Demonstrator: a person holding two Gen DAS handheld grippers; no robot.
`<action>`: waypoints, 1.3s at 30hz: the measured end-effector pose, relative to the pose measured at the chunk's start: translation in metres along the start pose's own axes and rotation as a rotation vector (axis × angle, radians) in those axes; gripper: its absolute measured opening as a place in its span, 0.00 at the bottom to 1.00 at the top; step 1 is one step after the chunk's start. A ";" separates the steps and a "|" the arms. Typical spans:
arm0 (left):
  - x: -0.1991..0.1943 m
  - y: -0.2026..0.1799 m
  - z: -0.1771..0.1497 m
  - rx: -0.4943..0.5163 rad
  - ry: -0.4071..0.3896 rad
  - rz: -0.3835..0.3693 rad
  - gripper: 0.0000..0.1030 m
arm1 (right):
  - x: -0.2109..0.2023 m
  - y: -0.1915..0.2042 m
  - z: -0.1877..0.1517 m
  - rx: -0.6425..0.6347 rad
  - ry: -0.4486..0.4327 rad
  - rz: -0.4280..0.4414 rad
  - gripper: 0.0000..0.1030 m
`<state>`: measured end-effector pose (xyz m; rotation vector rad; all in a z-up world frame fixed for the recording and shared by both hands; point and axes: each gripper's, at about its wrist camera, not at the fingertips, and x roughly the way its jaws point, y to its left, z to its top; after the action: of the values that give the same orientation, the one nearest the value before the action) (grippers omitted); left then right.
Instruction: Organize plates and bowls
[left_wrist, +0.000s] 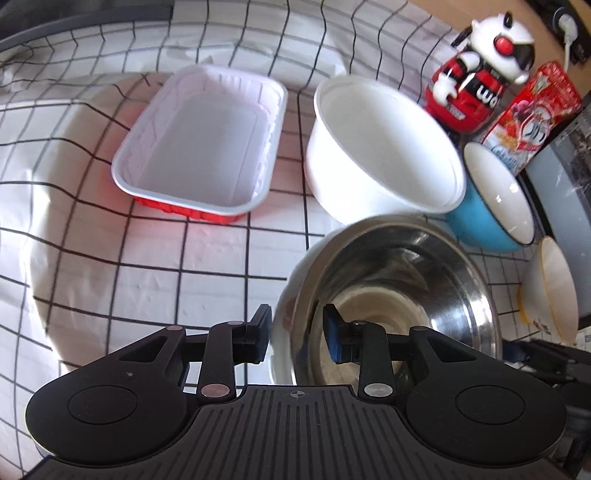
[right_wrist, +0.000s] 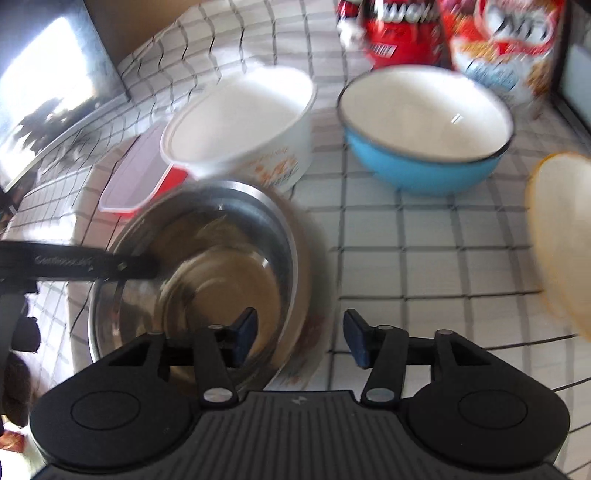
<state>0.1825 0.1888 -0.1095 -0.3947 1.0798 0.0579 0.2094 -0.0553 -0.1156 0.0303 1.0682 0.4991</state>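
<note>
Straddling the near rim of the steel bowl (left_wrist: 399, 295), the left gripper (left_wrist: 297, 334) has one pad outside the wall and the other inside the basin, jaws parted with the rim in the gap and no squeeze visible yet. The bowl appears to sit nested in a white outer bowl (left_wrist: 291, 295), though glare makes that hard to confirm. It lies directly ahead of and beneath the left gripper, so that hand is the nearer one. The right gripper (right_wrist: 301, 338) is also open and holds nothing; from its view the steel bowl sits ahead and to the left, its left finger over the basin and its right finger over bare grid cloth (right_wrist: 424, 266). Beyond stand the white tub (left_wrist: 380, 147) and the blue bowl (left_wrist: 491, 206), just beside each other, with the red-sided tray (left_wrist: 199, 144) farther left and a yellow-rimmed bowl (left_wrist: 554, 291) tilted at the right edge. Closing on the rim looks like the coming move.
</note>
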 end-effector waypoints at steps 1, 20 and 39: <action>-0.006 0.001 -0.001 0.002 -0.022 0.005 0.33 | -0.009 0.000 -0.001 -0.004 -0.029 -0.007 0.55; -0.076 -0.073 -0.020 0.082 -0.380 -0.212 0.17 | -0.126 -0.100 -0.048 0.132 -0.279 -0.299 0.85; 0.048 -0.280 -0.026 0.100 -0.153 -0.038 0.22 | -0.116 -0.234 -0.052 0.142 -0.259 -0.158 0.54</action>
<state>0.2499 -0.0871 -0.0822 -0.3150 0.9203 0.0001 0.2095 -0.3211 -0.1055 0.1315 0.8423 0.2672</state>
